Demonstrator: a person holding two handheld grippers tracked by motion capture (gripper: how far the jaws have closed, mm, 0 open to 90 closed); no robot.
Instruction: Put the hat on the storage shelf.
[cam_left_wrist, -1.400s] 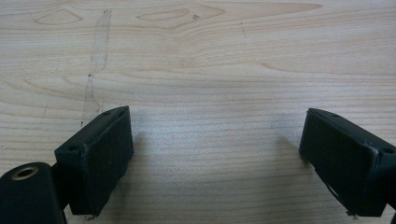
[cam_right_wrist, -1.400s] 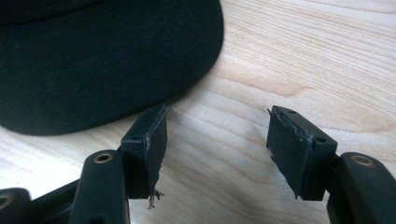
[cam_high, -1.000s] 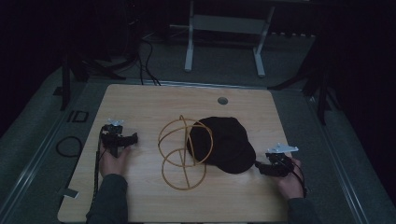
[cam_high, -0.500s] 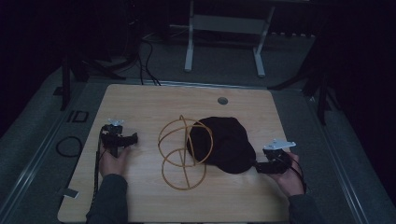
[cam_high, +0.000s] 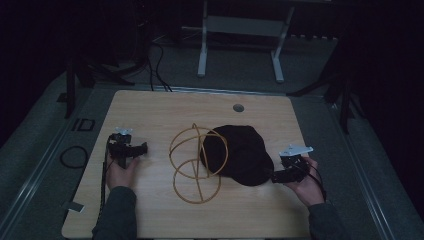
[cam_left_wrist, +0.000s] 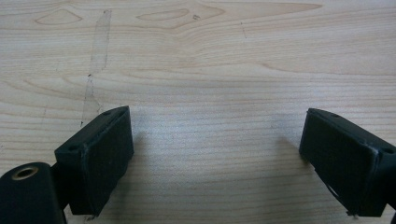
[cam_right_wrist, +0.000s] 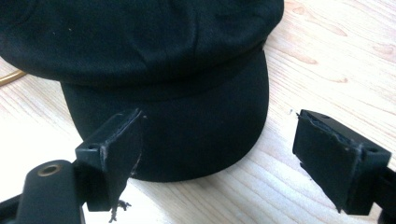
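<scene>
A black cap (cam_high: 240, 152) lies on the wooden table (cam_high: 160, 110), its brim (cam_right_wrist: 187, 135) pointing toward the right gripper. A gold wire stand (cam_high: 196, 162) made of rings lies against the cap's left side. My right gripper (cam_high: 278, 176) sits at the brim's edge, open, with the brim between and just ahead of its jaws; in the right gripper view its midpoint (cam_right_wrist: 215, 158) is over the brim's tip. My left gripper (cam_high: 142, 149) rests at the table's left, open over bare wood (cam_left_wrist: 215, 154), well apart from the stand.
A round cable hole (cam_high: 238, 107) lies near the table's far edge. A cable (cam_high: 104, 175) trails from the left gripper toward the front edge. A white metal frame (cam_high: 240, 35) stands on the floor beyond the table.
The right gripper has moved a little left toward the cap's brim. The left gripper has stayed in place.
</scene>
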